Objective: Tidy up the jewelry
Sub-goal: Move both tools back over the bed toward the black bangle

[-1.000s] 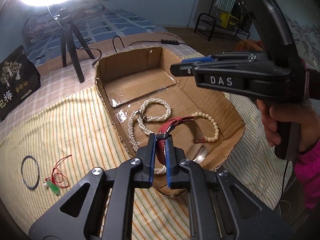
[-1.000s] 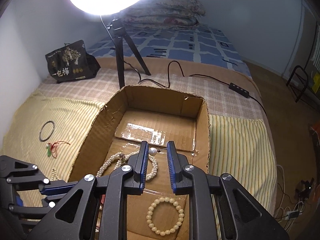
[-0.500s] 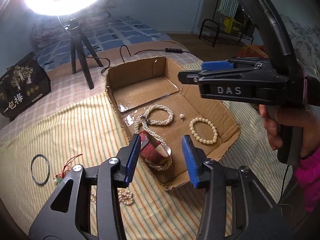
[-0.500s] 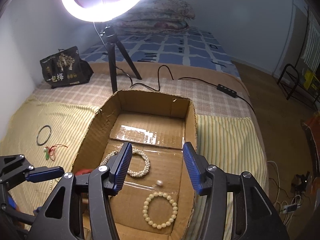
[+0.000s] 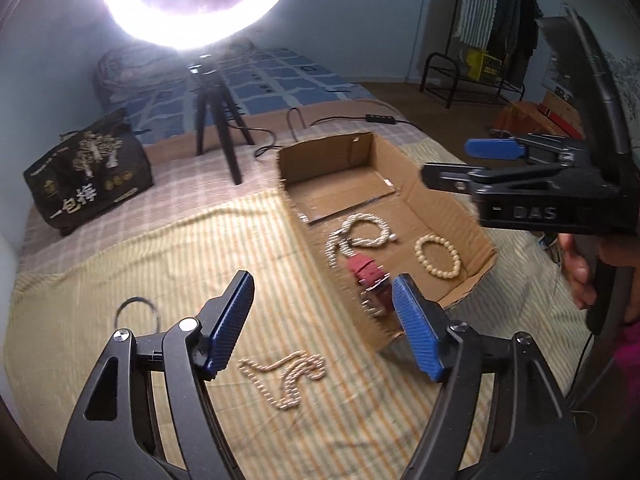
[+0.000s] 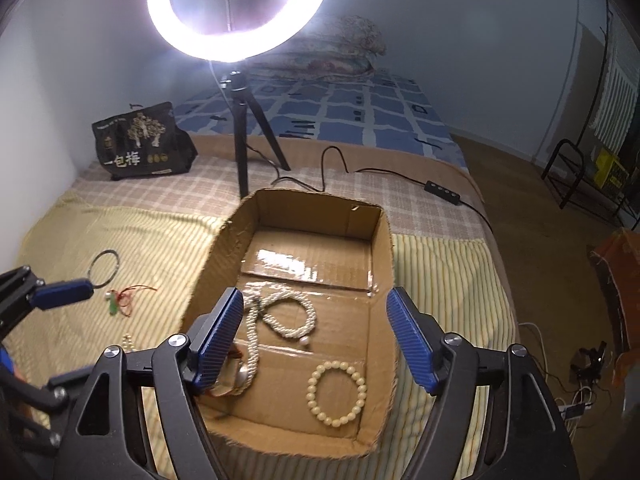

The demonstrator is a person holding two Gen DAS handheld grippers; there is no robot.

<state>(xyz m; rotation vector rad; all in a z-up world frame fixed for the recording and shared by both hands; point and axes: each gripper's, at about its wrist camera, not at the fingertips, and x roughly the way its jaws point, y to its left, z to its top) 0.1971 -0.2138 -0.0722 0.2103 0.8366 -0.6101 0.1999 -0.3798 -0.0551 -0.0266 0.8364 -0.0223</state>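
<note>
Right wrist: right tongs [image 6: 316,334] agape; empty.

White letters "DAS" are showing on the right gripper [image 5: 472,162] body at right of the left-wrist frame; gold characters "一包梅" are showing on the black bag [image 6: 142,142] at upper left.

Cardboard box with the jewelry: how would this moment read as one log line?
left gripper: open, empty | right gripper: open, empty | cardboard box: pearl necklace, bead bracelet, red item | striped cloth: pearl strand, dark ring
</note>
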